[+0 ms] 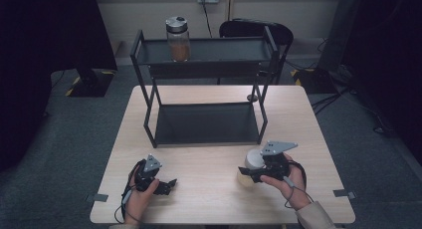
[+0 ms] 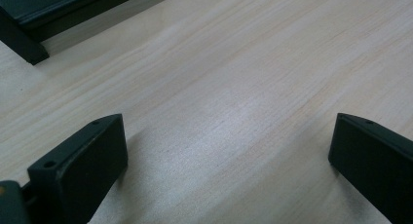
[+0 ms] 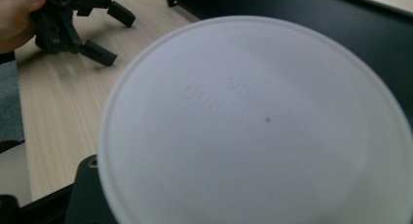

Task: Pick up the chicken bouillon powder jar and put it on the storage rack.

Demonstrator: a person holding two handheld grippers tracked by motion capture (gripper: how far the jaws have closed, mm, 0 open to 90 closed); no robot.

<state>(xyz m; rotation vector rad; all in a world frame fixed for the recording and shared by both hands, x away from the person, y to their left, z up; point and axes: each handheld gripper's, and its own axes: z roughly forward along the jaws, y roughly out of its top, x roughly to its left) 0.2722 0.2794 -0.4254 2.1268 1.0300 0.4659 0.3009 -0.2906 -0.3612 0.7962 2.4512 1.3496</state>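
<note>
One container (image 1: 254,165) with a white lid sits clamped in your right gripper's (image 1: 255,175) jaws, left gripper (image 1: 166,185) spread and idle; next, lift it toward the black rack (image 1: 206,84).

Right gripper (image 1: 255,175) at the table's (image 1: 209,209) near right, a lidded cup (image 1: 253,162) between its jaws, cup's lid (image 3: 253,131) close before its camera. Left gripper (image 1: 166,185) well to its left, resting on the table, bare tabletop between its jaws. Two-tier rack (image 1: 206,84) stands beyond both grippers, mid-table; its lower shelf (image 1: 206,124) just ahead of the cup. Jar (image 1: 178,39) on the upper shelf, left of centre. Chair (image 1: 278,32) behind the rack, off to the right.
</note>
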